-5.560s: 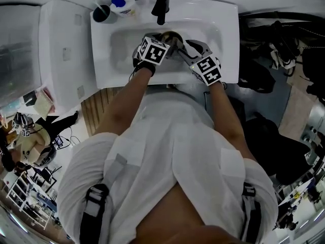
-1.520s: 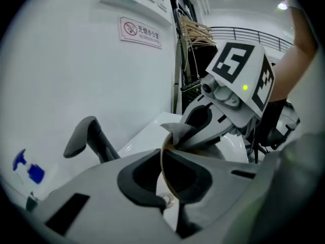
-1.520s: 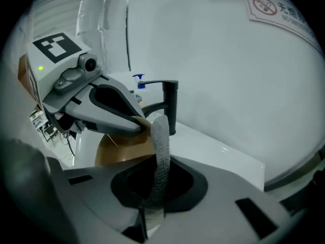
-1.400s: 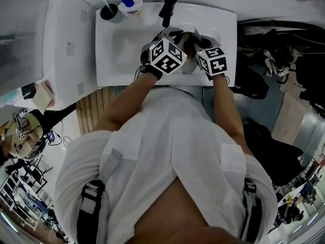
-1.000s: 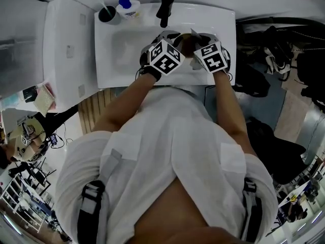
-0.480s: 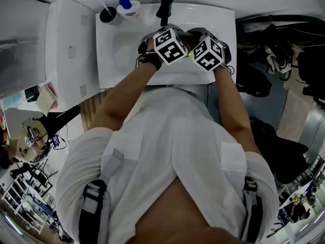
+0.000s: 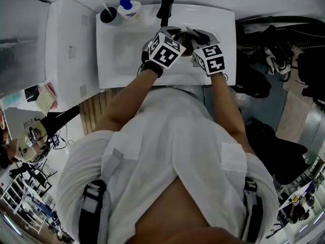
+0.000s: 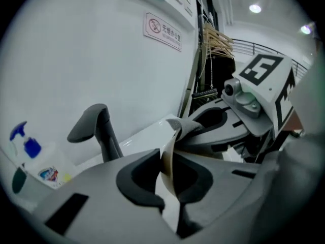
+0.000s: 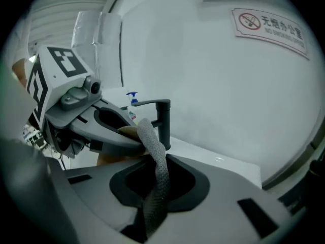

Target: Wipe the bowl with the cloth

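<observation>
Where the person leans over the white sink [image 7: 117,60], both grippers meet just in front of the black tap [image 7: 163,6], on its near side. The left gripper [image 8: 166,183] has its jaws pressed together on the thin tan rim of the bowl [image 8: 169,151], which stands on edge between the pads, just short of the tap. The right gripper [image 9: 156,189] pinches a grey cloth [image 9: 155,159]. Its jaws have just been easing apart, yet the cloth runs between them and the pads press on it. The cloth's free end curls up against the bowl's rim, close by the left gripper's tip and in front of the tap. Left of the tap, on the sink's back ledge, stand a dark cup [image 7: 107,13] and a blue-capped bottle [image 7: 127,5].
</observation>
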